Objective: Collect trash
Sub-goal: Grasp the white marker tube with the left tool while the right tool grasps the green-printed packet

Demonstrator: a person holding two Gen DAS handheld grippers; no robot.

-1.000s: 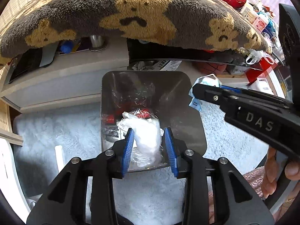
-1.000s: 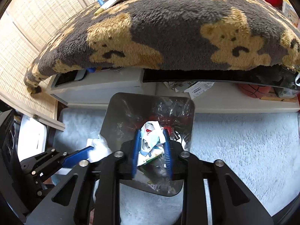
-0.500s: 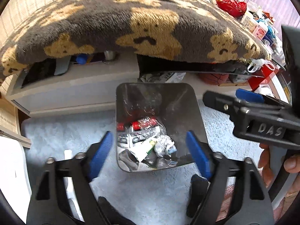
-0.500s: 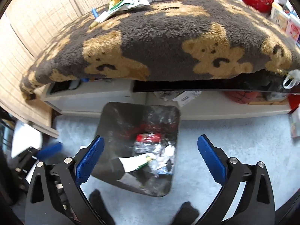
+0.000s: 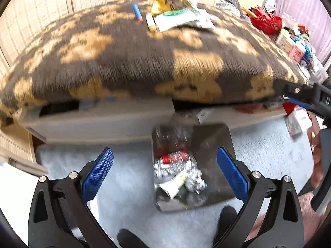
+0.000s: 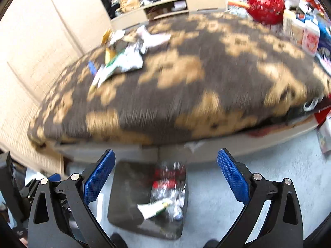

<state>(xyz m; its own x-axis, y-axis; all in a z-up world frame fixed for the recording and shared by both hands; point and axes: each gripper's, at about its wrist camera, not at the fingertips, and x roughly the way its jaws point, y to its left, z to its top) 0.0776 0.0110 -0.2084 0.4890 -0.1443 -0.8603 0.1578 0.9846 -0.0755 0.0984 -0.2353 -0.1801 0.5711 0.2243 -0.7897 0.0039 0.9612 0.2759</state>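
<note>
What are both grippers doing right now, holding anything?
Left gripper: jaws have just been opening, now wide open, nothing between them, above the trash bin.
Right gripper: jaws have just opened wide, empty.

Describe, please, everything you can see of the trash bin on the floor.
The trash bin is a dark, glossy container with a rounded-square mouth, open and without a lid. It stands upright on pale fluffy carpet, in front of a low table. Crumpled wrappers, clear plastic, foil and something red lie inside. Nothing grips it.
</note>
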